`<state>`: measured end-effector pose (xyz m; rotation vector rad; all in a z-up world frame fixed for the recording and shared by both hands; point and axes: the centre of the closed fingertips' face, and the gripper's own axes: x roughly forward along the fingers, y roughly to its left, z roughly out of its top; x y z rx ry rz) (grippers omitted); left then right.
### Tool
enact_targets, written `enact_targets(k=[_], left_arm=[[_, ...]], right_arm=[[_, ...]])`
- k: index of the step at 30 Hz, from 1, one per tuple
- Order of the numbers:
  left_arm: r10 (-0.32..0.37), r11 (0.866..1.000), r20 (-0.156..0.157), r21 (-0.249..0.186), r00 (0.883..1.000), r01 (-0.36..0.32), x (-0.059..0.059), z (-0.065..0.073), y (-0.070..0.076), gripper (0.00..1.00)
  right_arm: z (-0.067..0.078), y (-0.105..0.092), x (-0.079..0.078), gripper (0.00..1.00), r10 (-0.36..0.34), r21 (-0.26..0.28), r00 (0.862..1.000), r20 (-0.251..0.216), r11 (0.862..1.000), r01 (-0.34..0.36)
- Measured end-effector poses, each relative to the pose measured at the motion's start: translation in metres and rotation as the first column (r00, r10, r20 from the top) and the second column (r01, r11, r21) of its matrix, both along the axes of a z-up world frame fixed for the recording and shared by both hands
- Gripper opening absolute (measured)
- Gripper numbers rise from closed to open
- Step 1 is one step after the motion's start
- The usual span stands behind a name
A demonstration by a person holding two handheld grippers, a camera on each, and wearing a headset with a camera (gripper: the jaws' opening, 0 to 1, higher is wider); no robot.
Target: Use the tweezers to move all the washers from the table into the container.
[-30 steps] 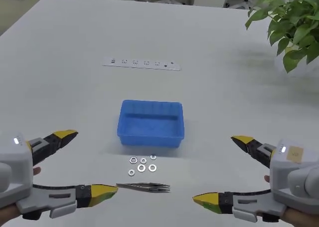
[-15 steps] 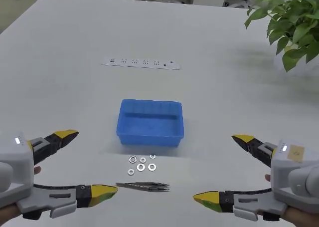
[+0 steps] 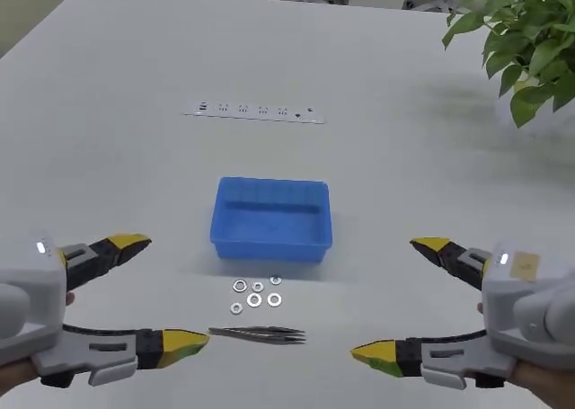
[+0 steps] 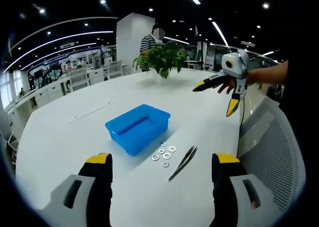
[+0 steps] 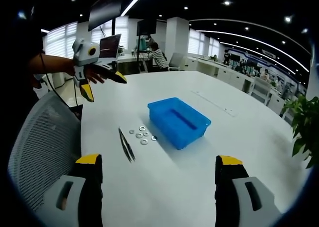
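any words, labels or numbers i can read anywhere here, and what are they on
No text can be read.
White strip on the table: a row of dark markings, too small to read.
Pale sticker on the right gripper: blurred, unreadable.
Blue container: no label visible.

Left gripper and right gripper — jaws spread wide, nothing held

Tweezers beside perhaps six washers, near blue container
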<state>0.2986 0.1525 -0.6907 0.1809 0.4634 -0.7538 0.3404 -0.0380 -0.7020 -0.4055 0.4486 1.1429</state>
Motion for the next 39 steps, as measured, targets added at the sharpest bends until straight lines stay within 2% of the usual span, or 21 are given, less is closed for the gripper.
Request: enact_targets(k=[11,14,22,29,32,37,39], left_arm=[[-0.08,0.996,-0.046,0.044,0.996,0.082,0.0,-0.01,-0.003,0.73],[-0.1,0.993,-0.066,0.058,0.993,0.104,-0.001,-0.014,-0.004,0.7],[-0.158,0.98,-0.111,0.103,0.981,0.169,-0.003,-0.028,-0.006,0.62],[-0.193,0.969,-0.145,0.128,0.97,0.212,-0.005,-0.037,-0.007,0.57],[-0.212,0.961,-0.156,0.144,0.965,0.235,-0.006,-0.042,-0.009,0.55],[-0.247,0.948,-0.165,0.162,0.955,0.274,-0.005,-0.048,-0.013,0.48],[-0.26,0.941,-0.169,0.174,0.951,0.288,-0.003,-0.051,-0.013,0.46]], right_arm=[[-0.001,0.009,0.006,0.87,0.092,-0.044,0.996,0.003,0.995,-0.092],[-0.006,0.012,0.003,0.84,0.143,-0.08,0.99,0.002,0.987,-0.142],[-0.014,0.023,-0.001,0.75,0.233,-0.12,0.972,-0.007,0.965,-0.233],[-0.022,0.033,-0.005,0.68,0.305,-0.149,0.952,-0.024,0.941,-0.305],[-0.03,0.037,-0.009,0.64,0.347,-0.173,0.937,-0.034,0.922,-0.347],[-0.036,0.045,-0.014,0.58,0.395,-0.185,0.918,-0.043,0.899,-0.396],[-0.039,0.049,-0.017,0.55,0.421,-0.195,0.906,-0.046,0.886,-0.421]])
